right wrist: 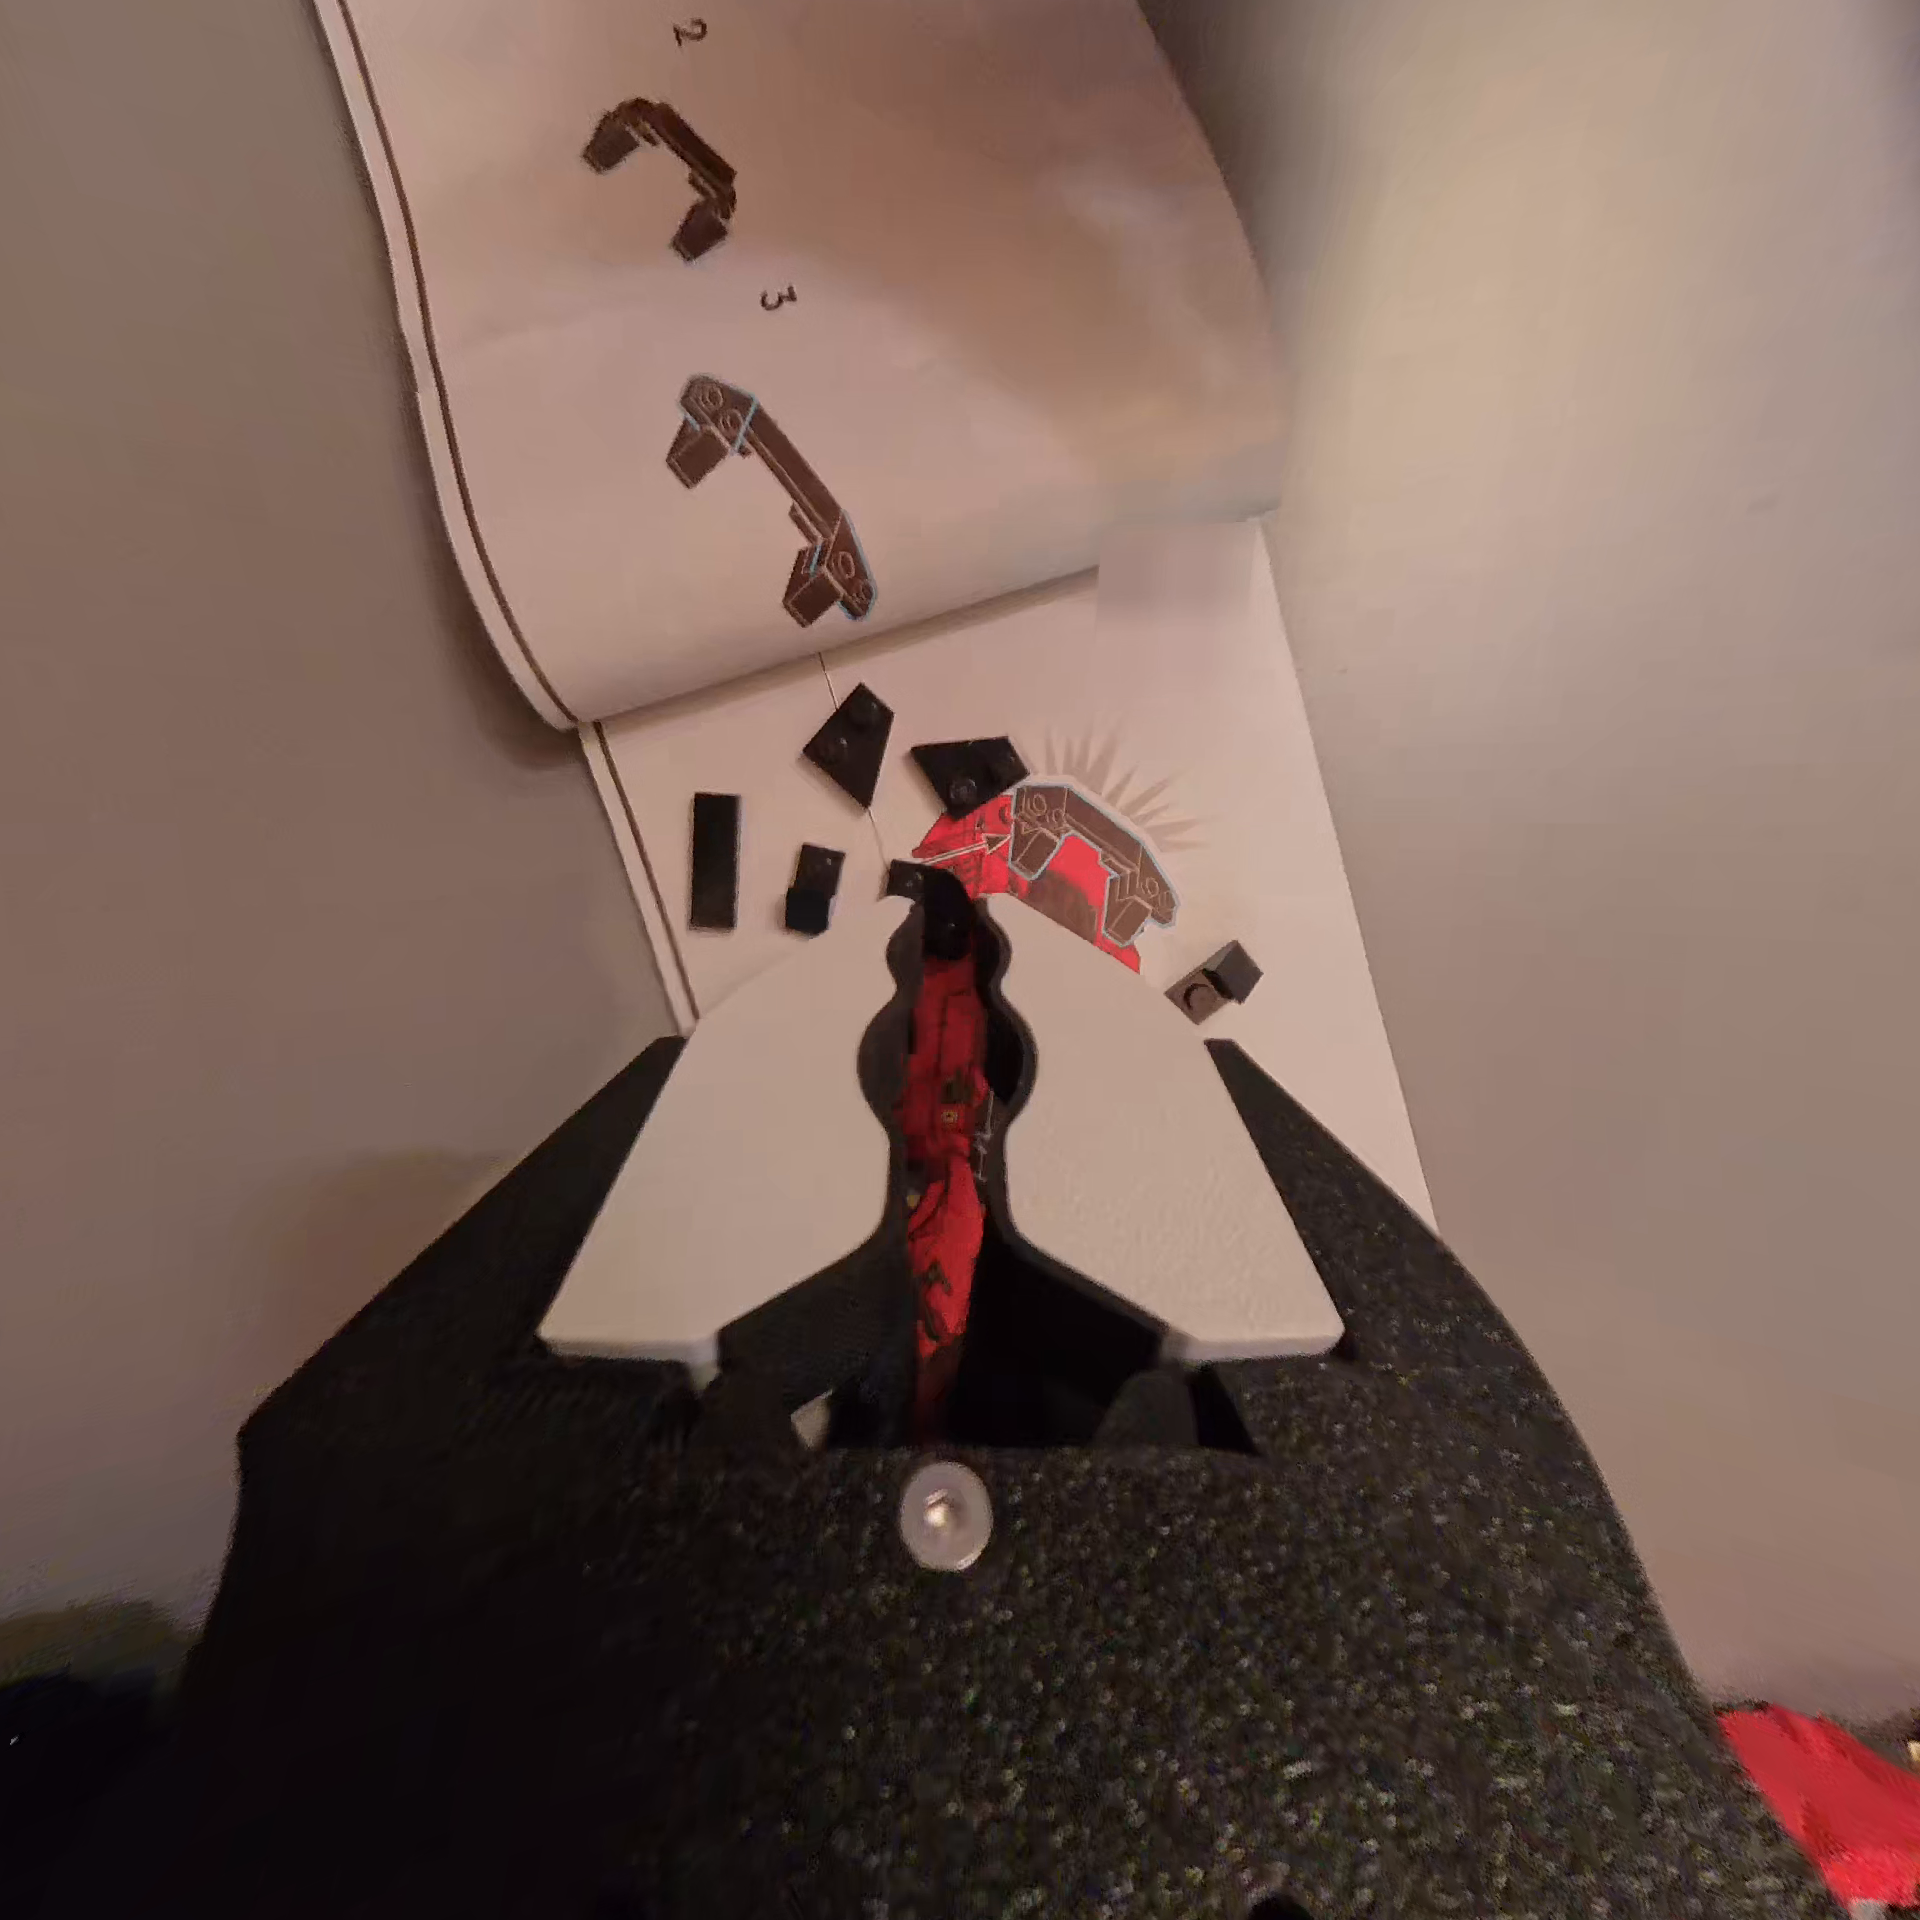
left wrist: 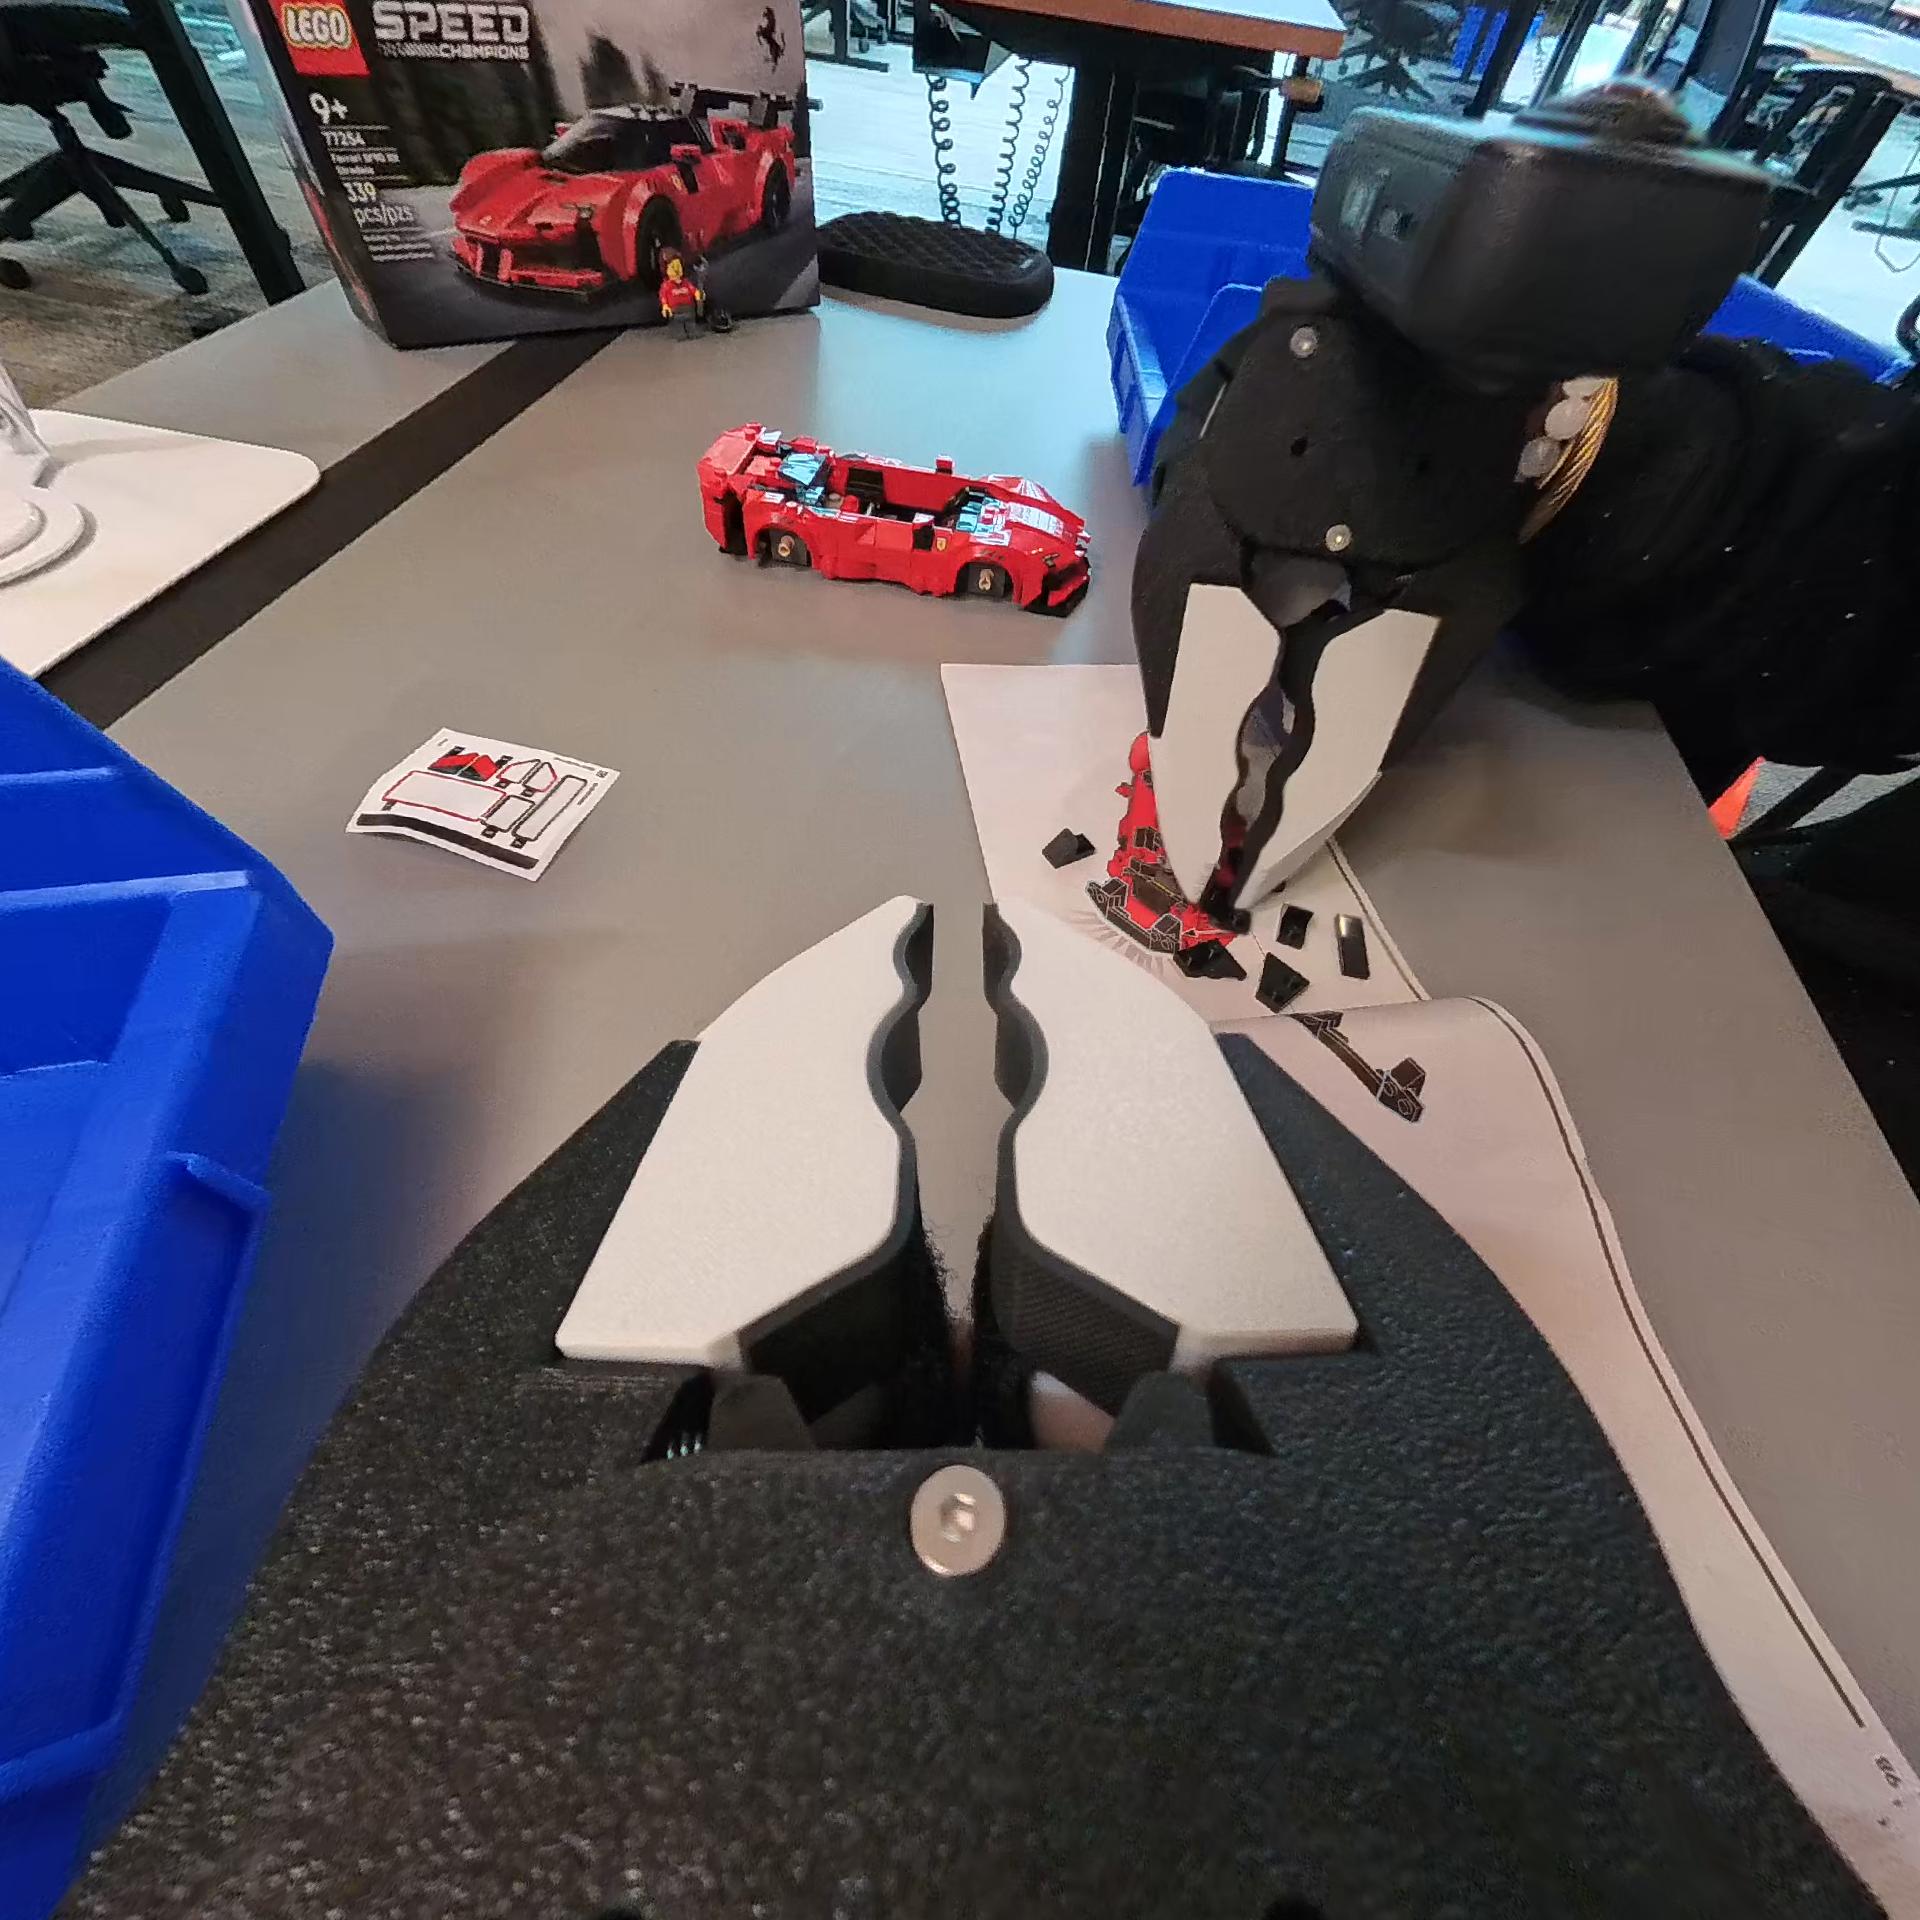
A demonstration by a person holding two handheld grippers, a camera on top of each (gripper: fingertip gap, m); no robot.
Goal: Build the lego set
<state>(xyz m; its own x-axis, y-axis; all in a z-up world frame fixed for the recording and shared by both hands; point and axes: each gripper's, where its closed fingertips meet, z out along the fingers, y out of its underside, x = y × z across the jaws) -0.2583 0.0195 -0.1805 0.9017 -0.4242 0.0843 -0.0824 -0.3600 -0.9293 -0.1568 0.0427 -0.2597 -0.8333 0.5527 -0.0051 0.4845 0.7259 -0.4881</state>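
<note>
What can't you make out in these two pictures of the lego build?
- Right wrist view: whether the right tongs actually pinch the small black piece at their tips; the fingers hide the contact.
- Left wrist view: inside of the near blue bin, cut off by the frame edge.
- Left wrist view: far side of the red car, turned away.
</note>
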